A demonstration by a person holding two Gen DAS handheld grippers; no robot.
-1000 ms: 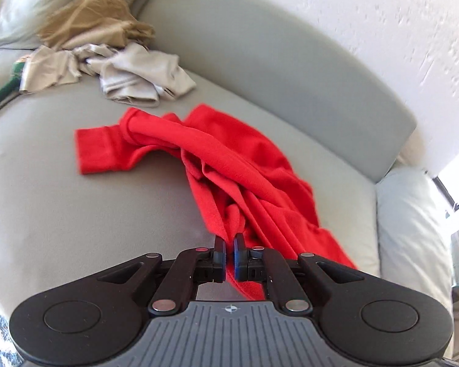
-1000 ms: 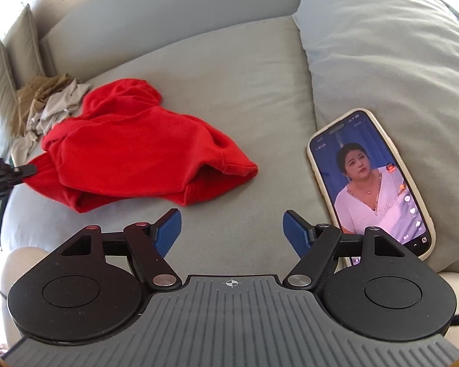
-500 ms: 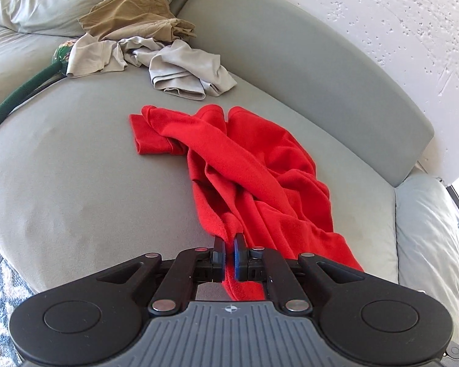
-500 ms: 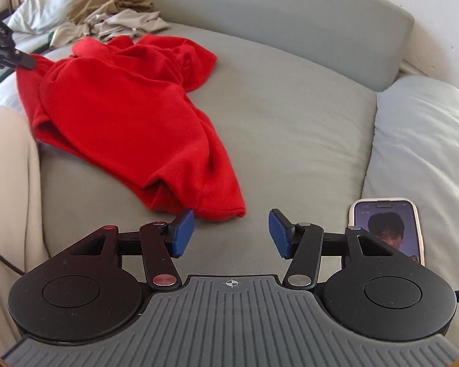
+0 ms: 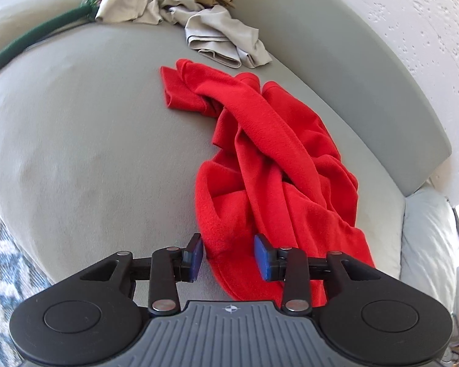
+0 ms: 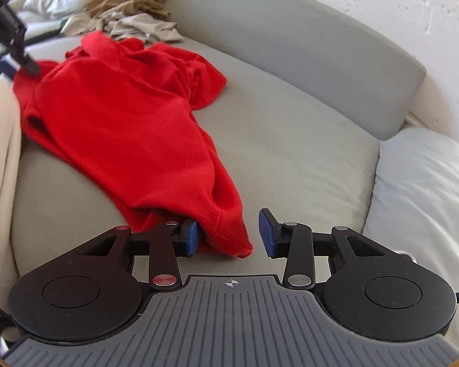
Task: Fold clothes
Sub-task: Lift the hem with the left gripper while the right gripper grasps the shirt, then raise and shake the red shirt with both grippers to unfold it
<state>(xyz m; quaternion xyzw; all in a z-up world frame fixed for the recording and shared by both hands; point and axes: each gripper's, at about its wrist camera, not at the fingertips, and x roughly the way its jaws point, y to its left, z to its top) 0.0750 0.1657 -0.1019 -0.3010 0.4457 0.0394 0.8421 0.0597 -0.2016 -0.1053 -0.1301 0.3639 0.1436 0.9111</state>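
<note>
A crumpled red shirt (image 5: 269, 165) lies across the grey sofa seat (image 5: 85, 153). My left gripper (image 5: 228, 255) is open, with the shirt's near hem lying between its blue pads (image 5: 263, 255). In the right wrist view the same red shirt (image 6: 131, 122) stretches from the far left toward me. My right gripper (image 6: 229, 237) is open, with the shirt's near corner between its jaws against the left pad (image 6: 191, 235). The left gripper shows in that view (image 6: 6, 39) at the shirt's far left end.
A pile of beige and tan clothes (image 5: 199, 18) lies at the far end of the seat, also in the right wrist view (image 6: 134, 15). A green cord (image 5: 30, 46) runs along the left. The sofa back (image 6: 290, 39) is behind; a pale cushion (image 6: 422, 183) lies right.
My left gripper has opened and let go of the shirt's hem. My right gripper has moved up to the shirt's near corner; the phone has left its view.
</note>
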